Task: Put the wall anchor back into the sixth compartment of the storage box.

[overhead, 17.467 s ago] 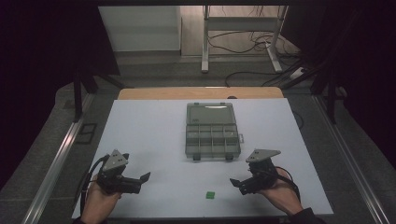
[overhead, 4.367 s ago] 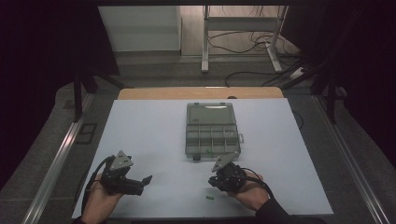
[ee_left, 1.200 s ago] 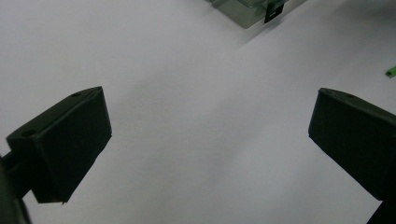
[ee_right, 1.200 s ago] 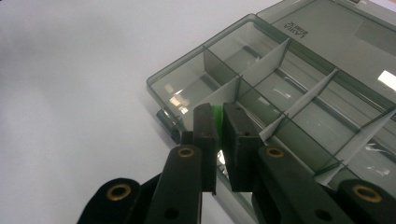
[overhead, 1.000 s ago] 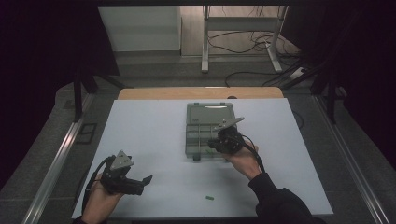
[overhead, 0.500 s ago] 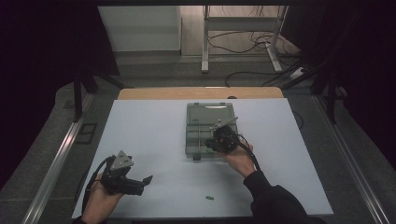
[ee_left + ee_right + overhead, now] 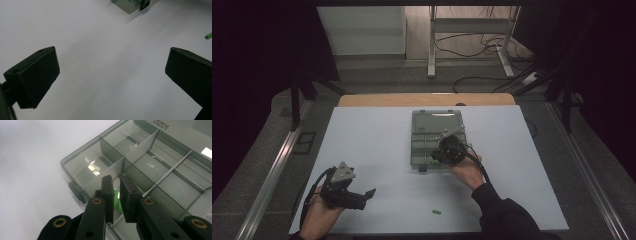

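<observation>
My right tongs (image 7: 116,200) have carried a small green piece (image 7: 116,198) from the near counter (image 7: 377,145) to the box (image 7: 437,120), nipping it over the near corner compartment; dropping comes next, I judge. The box is smoky clear plastic, thin dividers, glossy. Another green piece (image 7: 436,212) lies nearer me. Left tongs (image 7: 111,75) gape empty.
</observation>
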A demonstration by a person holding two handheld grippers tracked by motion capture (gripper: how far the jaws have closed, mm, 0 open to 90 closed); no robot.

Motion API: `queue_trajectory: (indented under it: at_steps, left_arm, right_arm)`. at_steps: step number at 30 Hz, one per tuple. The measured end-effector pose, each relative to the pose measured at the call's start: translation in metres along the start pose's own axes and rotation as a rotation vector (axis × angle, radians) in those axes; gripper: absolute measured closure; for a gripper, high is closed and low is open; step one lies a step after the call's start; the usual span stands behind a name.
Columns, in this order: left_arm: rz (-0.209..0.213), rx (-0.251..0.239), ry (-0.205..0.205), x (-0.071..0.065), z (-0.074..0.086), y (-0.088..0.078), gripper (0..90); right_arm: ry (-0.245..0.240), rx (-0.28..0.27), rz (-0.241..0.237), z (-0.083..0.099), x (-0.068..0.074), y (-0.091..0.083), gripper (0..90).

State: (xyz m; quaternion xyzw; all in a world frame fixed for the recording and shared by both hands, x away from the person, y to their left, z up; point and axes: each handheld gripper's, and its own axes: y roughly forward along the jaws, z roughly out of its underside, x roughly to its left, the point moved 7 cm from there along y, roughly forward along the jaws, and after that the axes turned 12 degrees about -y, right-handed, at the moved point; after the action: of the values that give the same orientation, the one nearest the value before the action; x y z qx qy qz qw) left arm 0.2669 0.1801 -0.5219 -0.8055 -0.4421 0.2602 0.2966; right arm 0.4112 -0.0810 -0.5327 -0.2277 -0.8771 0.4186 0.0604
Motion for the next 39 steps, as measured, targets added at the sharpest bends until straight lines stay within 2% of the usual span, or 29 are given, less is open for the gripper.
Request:
queue_trajectory:
  at_steps: [13, 26, 39]
  left_arm:
    - [0.001, 0.009, 0.011, -0.001, 0.001, 0.001, 0.0]
    - [-0.002, 0.006, 0.007, -0.001, 0.001, 0.000, 0.0]
    - [-0.005, 0.004, 0.001, 0.000, 0.001, 0.000, 0.0]
  right_arm:
    - [-0.060, -0.009, 0.002, -0.004, 0.014, -0.016, 74.3]
    - [-0.078, -0.035, -0.011, -0.006, 0.027, -0.033, 63.0]
    - [-0.108, -0.037, -0.025, -0.005, 0.041, -0.044, 54.3]
